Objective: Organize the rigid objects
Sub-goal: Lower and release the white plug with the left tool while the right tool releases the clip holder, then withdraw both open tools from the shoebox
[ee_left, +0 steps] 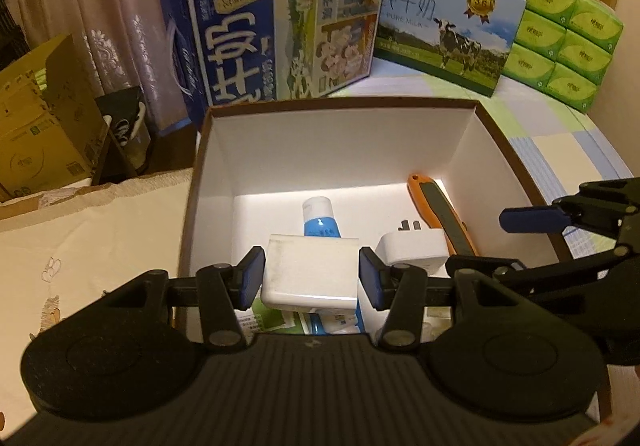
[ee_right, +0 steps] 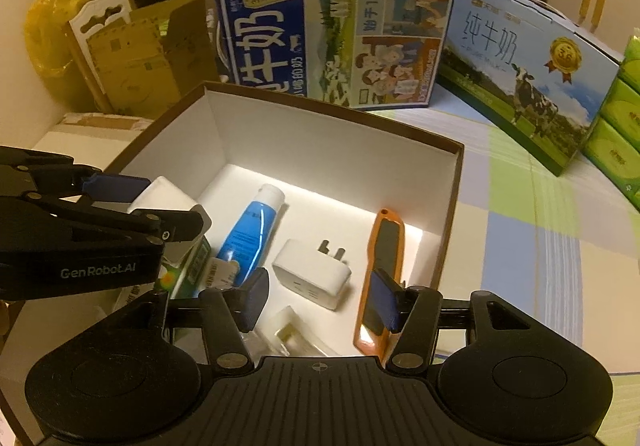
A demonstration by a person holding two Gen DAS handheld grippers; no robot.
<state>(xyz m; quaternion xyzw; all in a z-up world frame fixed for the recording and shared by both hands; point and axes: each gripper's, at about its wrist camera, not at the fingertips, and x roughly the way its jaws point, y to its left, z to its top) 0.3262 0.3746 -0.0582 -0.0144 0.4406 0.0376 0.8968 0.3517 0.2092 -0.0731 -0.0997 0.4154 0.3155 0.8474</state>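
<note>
Between the left gripper's [ee_left: 311,278] blue pads: a white block [ee_left: 310,270], squeezed tight, up over the open box [ee_left: 340,104]. Under the right gripper [ee_right: 320,298], jaws apart and holding nothing: white plug [ee_right: 312,278], orange knife [ee_right: 380,258] just right, blue tube [ee_right: 248,230] just left.

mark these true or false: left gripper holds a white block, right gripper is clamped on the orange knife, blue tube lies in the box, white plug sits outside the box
1. The left gripper holds a white block. True.
2. The right gripper is clamped on the orange knife. False: its jaws stand open, gripping nothing.
3. The blue tube lies in the box. True.
4. The white plug sits outside the box. False: it lies inside, between tube and knife.
</note>
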